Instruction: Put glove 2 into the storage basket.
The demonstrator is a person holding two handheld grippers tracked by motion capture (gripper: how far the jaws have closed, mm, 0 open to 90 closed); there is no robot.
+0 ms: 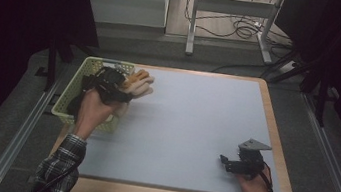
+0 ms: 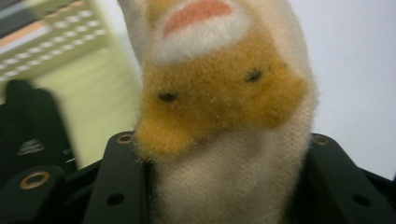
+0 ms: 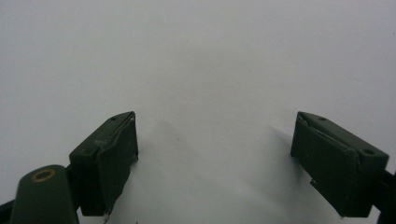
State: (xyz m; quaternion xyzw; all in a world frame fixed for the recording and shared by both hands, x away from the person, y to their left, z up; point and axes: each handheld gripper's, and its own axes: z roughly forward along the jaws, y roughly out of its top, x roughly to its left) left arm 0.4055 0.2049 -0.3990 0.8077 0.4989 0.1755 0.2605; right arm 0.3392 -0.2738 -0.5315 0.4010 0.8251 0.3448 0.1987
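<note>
We find the white table [image 1: 194, 129] bare beneath the idle right gripper [image 3: 215, 154], its jaws wide and empty. The pale green basket [image 1: 70, 97] sits beside the left gripper [image 1: 109, 87], whose jaws clamp a cream-and-orange plush toy [image 2: 224, 93]. We judge pickup done, placement outstanding.

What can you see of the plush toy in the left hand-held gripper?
The plush toy is soft, fuzzy fabric, cream with orange-tan patches, two small dark eyes and a pink patch. The left hand-held gripper clamps its body between the black jaws. It is held beside the pale green basket, at the grey table's left edge.
</note>
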